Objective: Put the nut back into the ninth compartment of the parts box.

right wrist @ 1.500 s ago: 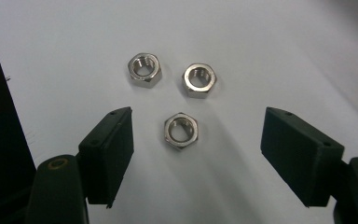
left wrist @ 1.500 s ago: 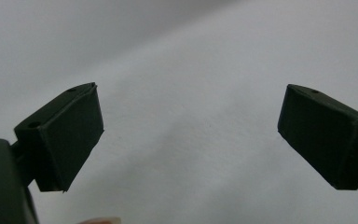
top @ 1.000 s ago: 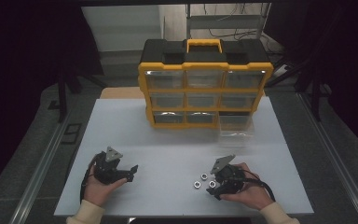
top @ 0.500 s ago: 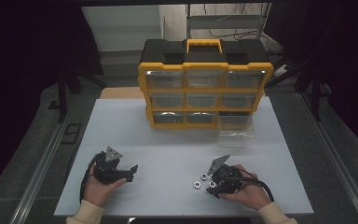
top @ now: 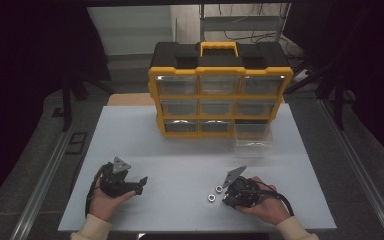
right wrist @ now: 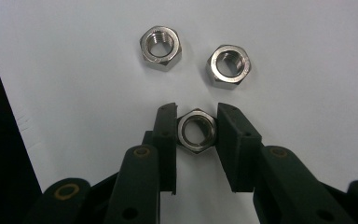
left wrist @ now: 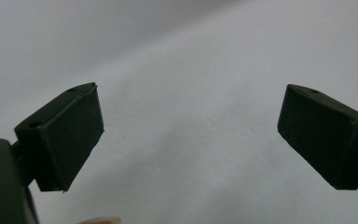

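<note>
Three steel hex nuts lie on the white table [top: 180, 150] near its front right. In the right gripper view, one nut [right wrist: 196, 131] sits between the pads of my right gripper [right wrist: 196, 128], whose jaws have just been closing and now touch its two flat sides. Two more nuts [right wrist: 161, 47] [right wrist: 229, 65] lie loose just beyond the tips. In the high view my right gripper [top: 226, 198] rests low on the table beside the loose nuts [top: 219, 188]. At the front left my left gripper [top: 141, 182] stands open over bare table, its pads [left wrist: 67, 135] wide apart.
A yellow and black drawer organizer [top: 220, 95] stands at the back of the table. One clear drawer [top: 251, 136] sits pulled out on the table in front of its lower right. The table's front edge runs just below both hands.
The right gripper's jaws have drawn together around one nut. Both hands have stayed where they were.
</note>
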